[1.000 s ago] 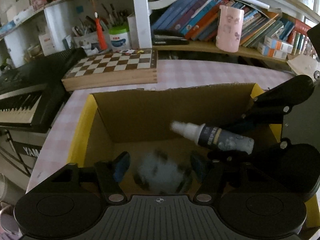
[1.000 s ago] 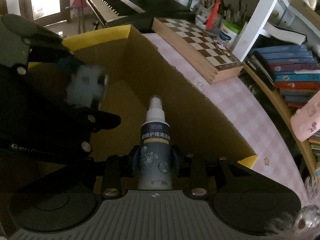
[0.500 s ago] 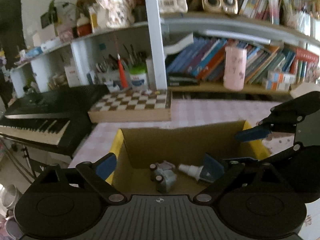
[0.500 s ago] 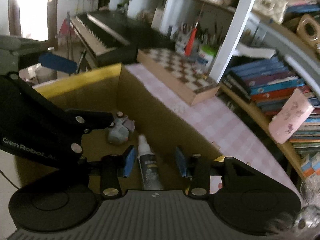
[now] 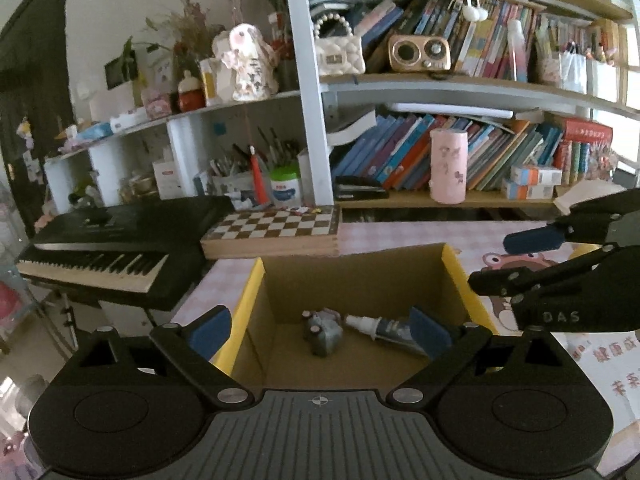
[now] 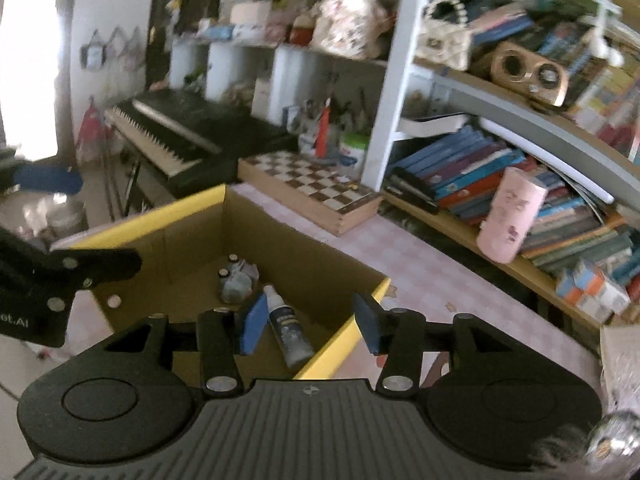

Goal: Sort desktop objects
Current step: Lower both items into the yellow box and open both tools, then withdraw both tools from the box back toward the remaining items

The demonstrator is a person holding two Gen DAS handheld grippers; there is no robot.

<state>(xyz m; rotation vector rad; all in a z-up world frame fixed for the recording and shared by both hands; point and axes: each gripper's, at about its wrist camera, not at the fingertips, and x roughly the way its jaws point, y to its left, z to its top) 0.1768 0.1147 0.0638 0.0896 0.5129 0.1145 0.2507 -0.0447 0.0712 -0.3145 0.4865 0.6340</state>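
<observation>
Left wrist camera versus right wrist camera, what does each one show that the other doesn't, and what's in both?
Only the left wrist view shows the pink cartoon-print mat beside the box. Only the right wrist view shows the bright window at far left. Both show the yellow-edged cardboard box holding the small grey toy car and the dark spray bottle with a white nozzle, plus the wooden chessboard.

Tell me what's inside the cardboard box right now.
Inside the cardboard box lie a small grey toy and a spray bottle, both on its floor. The near part of the floor is hidden behind the left gripper, so more could lie there.
</observation>
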